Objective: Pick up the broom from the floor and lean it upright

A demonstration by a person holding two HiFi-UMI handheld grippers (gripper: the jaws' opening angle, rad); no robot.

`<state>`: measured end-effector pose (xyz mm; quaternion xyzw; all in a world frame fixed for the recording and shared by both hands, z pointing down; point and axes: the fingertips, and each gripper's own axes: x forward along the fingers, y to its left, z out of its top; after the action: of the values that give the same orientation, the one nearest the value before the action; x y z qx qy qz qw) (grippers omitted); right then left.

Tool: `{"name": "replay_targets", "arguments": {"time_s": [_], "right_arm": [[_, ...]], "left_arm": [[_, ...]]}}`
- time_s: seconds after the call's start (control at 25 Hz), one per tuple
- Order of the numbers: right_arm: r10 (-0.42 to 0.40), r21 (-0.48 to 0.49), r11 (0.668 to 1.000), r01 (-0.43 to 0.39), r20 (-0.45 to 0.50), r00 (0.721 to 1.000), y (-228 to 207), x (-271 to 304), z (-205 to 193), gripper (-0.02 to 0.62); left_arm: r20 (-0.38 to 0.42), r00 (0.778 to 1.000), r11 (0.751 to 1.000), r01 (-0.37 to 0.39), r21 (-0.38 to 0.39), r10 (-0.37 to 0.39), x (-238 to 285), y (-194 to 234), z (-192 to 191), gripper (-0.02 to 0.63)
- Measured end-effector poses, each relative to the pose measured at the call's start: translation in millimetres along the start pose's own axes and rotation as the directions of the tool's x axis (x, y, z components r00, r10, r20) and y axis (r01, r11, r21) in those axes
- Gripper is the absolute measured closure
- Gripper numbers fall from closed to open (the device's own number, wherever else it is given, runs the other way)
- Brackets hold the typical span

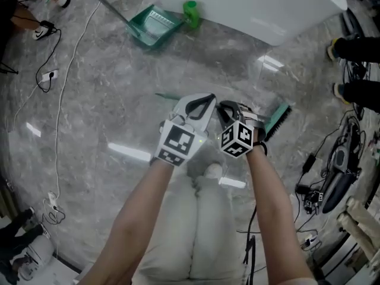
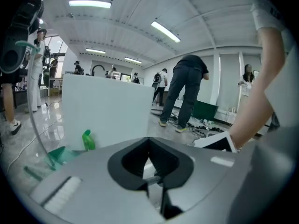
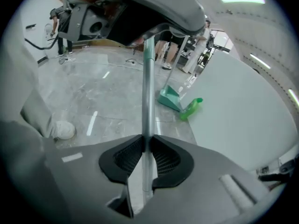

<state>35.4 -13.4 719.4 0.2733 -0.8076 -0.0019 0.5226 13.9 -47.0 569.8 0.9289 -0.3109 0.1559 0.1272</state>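
The broom is off the grey floor, lying across between my two grippers. Its green head with dark bristles [image 1: 276, 119] sticks out to the right, and the green end of its handle [image 1: 168, 96] to the left. My left gripper [image 1: 202, 103] and right gripper [image 1: 229, 108] hold it side by side above my knees. In the right gripper view the silver handle [image 3: 148, 92] runs up from my right gripper [image 3: 147, 141], whose pads press on it, to the left gripper above. My left gripper [image 2: 152, 164] is shut with a thin piece of silver handle [image 2: 154, 176] at its jaw tips.
A green dustpan [image 1: 153, 25] with a long handle and a green bottle [image 1: 190, 13] lie beside a big white block [image 1: 255, 2] ahead. Cables trail on the floor at left [image 1: 58, 100]. Gear and cables [image 1: 332, 177] and a person's feet [image 1: 356, 49] are at right.
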Motion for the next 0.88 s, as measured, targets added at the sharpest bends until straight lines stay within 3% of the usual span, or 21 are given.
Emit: {"name": "replay_targets", "arguments": {"time_s": [0.12,0.24,0.52,0.76,0.88], "right_arm": [[-0.088,0.12,0.989,0.085,0.022,0.996,-32.3,-30.8,3.4,0.525],[-0.19,0.269,0.947,0.176,0.029,0.981,-64.1,-62.3,-1.9,0.525],[-0.375,0.548,0.78,0.303,0.022,0.927,-117.3,-126.5,-22.3,0.523],[-0.505,0.693,0.629,0.352,0.02,0.863,-158.0,-187.5,-37.6,0.523],[-0.554,0.74,0.573,0.353,0.032,0.832,-174.6,-220.4,-34.0,0.523]], "left_arm": [[0.028,0.999,0.999,0.033,0.009,-0.033,-2.5,-21.0,37.1,0.606],[0.024,0.998,0.998,0.064,0.025,-0.064,-1.4,-39.4,57.7,0.606],[-0.055,0.997,0.997,0.061,0.044,-0.058,11.0,-51.2,70.2,0.606],[-0.092,0.996,1.0,0.012,0.018,-0.01,20.2,-49.4,95.5,0.606],[-0.103,0.995,1.0,0.003,0.017,-0.001,23.5,-50.0,111.8,0.606]]}}
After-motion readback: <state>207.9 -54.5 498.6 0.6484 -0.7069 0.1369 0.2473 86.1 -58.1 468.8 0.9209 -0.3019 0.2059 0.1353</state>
